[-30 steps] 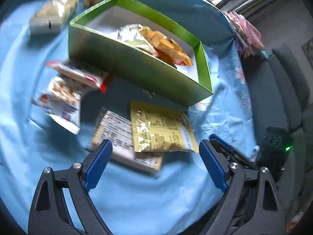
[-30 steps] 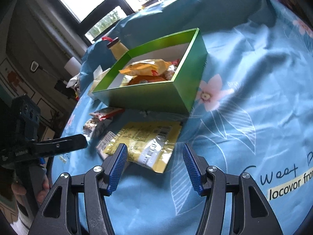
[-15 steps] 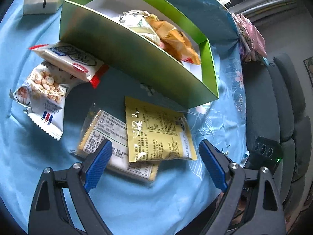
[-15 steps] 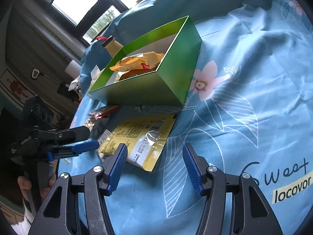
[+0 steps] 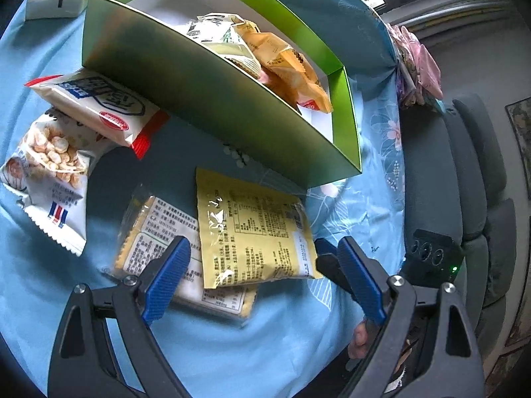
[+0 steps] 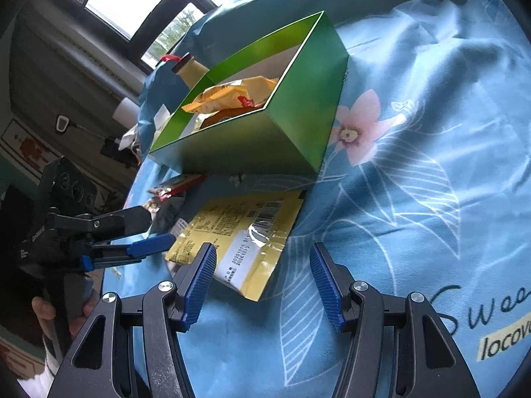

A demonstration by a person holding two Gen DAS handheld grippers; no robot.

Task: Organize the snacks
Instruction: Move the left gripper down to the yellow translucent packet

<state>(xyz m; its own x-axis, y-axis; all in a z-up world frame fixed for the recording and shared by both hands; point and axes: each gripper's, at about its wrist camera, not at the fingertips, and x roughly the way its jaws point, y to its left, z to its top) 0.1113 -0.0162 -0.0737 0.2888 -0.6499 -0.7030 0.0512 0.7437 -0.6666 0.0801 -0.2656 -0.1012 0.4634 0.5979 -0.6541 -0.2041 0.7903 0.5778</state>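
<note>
Grippers [image 5: 265,275] [image 6: 262,282] agape nr yellow pkt [image 5: 252,229]

Setting was a home living room — a grey upholstered sofa [image 5: 464,179] stood beside a table under a blue floral tablecloth [image 6: 415,172]. Window [image 6: 126,3] with radiator [image 6: 73,76] beneath — domestic wall pictures nearby.
</note>
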